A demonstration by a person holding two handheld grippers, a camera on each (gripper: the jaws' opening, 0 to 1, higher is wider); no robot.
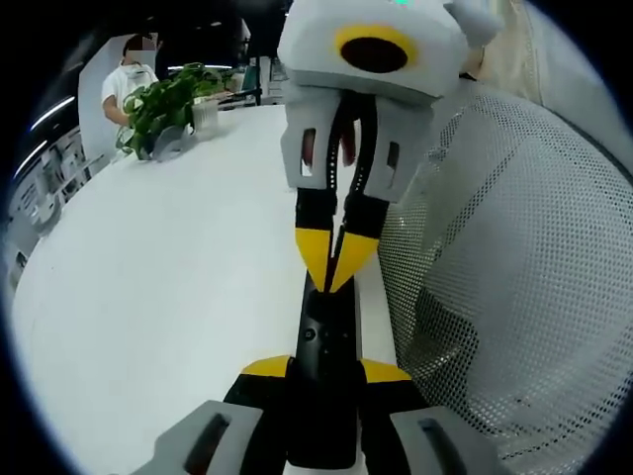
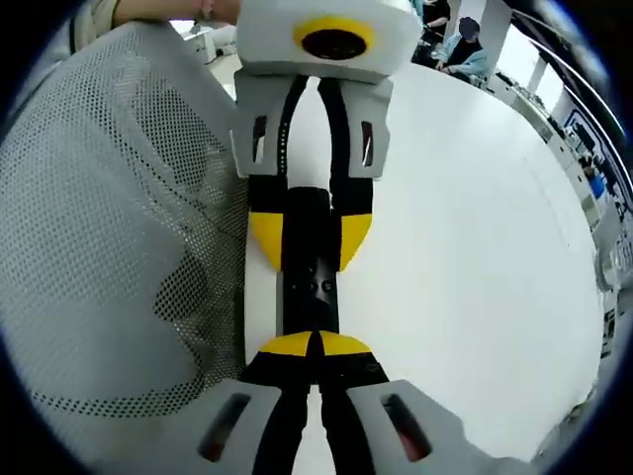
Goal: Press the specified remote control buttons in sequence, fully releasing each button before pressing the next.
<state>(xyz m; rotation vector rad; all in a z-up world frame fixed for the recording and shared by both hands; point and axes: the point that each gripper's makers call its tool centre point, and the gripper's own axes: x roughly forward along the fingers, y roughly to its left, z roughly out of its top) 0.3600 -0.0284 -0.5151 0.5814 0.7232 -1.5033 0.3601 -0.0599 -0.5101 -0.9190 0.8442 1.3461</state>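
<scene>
Just one remote [image 2: 309, 272], two claws [image 2: 315, 344] [image 1: 334, 259].

One remote [image 1: 324, 386], one plant [image 1: 163, 107], two chairs [image 1: 514, 277].

An open office or lab. A large white table [image 1: 148, 287] carries a potted plant [image 1: 163, 109], a white mesh chair back [image 1: 514, 277] stands beside it, and people [image 2: 465, 49] sit at desks under ceiling strip lights [image 1: 49, 114] further back, with shelves [image 2: 593, 178] nearby.
</scene>
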